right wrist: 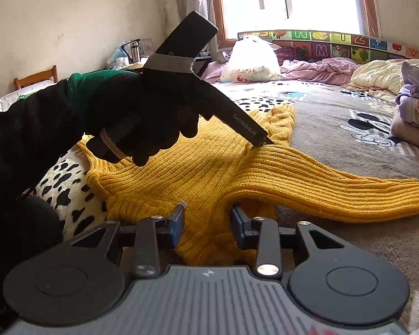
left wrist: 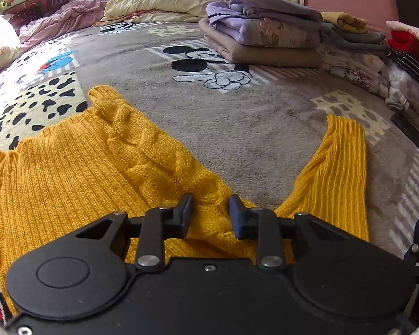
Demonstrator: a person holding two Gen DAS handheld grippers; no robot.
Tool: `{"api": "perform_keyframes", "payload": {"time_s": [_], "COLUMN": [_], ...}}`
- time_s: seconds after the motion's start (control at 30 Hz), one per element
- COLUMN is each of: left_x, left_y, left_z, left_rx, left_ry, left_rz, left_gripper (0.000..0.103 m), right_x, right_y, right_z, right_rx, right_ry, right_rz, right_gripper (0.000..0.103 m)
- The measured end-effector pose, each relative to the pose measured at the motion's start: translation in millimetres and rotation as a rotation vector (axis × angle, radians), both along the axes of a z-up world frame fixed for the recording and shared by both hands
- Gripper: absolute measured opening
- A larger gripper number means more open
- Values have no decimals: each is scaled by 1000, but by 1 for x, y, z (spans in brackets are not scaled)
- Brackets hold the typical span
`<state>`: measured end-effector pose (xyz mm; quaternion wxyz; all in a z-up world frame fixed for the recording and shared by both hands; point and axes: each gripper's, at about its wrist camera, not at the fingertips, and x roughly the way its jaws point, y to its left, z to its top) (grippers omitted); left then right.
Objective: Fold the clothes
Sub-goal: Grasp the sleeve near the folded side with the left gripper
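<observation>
Left wrist view, left to right. Yellow knit sweater (left wrist: 69,173) lies flat on the bed's cartoon-print blanket (left wrist: 237,128), body filling the lower left of the frame, cable-knit strip running up toward centre. Left tongs (left wrist: 211,213) at bottom centre: jaws apart, knit fabric under and between the pads, not pinched as far as the view shows. One ribbed sleeve (left wrist: 335,173) angles off to lower right, apart from the body at its far end. Upper right: stack of folded clothes (left wrist: 265,33), purple and beige on top of each other, well apart from the sweater. More folded items along the far right edge. Cream and pink bedding bunched along the top.

Right wrist view, left to right. Gloved hand (right wrist: 142,117) with a dark sleeve at left and centre holds the left tool, its tip down on the sweater (right wrist: 198,173) near where the sleeve (right wrist: 335,187) meets the body. Right tongs (right wrist: 208,223) at bottom centre: jaws apart, with a fold of the sweater's edge in the gap; contact with the pads can't be confirmed. Sleeve stretches to the right edge across the blanket (right wrist: 335,145). White plastic bag (right wrist: 251,61) at upper centre below the window (right wrist: 290,2). Folded clothes (right wrist: 413,103) at the right edge.
</observation>
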<state>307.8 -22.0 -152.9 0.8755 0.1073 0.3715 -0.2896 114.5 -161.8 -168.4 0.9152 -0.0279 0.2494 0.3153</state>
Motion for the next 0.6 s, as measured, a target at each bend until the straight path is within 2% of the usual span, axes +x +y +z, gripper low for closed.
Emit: {"api": "perform_keyframes", "payload": {"time_s": [0.1,0.2,0.3,0.33,0.37,0.47,0.53,0.6], "left_x": [-7,-15,-20,-19,-18,-16,-13,-9], "left_y": [-5,-14,-27,-33,-39,-61,-72,-81], "left_z": [17,40,55,55,54,41,29,18], "left_rx": [-6,-72,-156,-173,-184,-151,-109,-74], "left_ry": [-45,-75,-74,-61,-51,-11,21,53], "left_rz": [12,-22,-74,-91,-109,-168,-207,-236], "left_gripper": [28,28,29,35,44,46,46,46], "right_x": [-2,-14,-12,-7,-7,-10,-12,-10], "right_y": [-1,-9,-8,-5,-1,12,14,10], "right_z": [3,13,8,2,0,-3,-4,-4], "right_rx": [3,55,37,32,21,-21,-35,-5], "right_ry": [-10,-75,-47,-2,0,-30,-39,-21], "right_rz": [-4,-38,-41,-15,10,49,52,48], "right_gripper": [39,39,39,42,55,67,67,67]}}
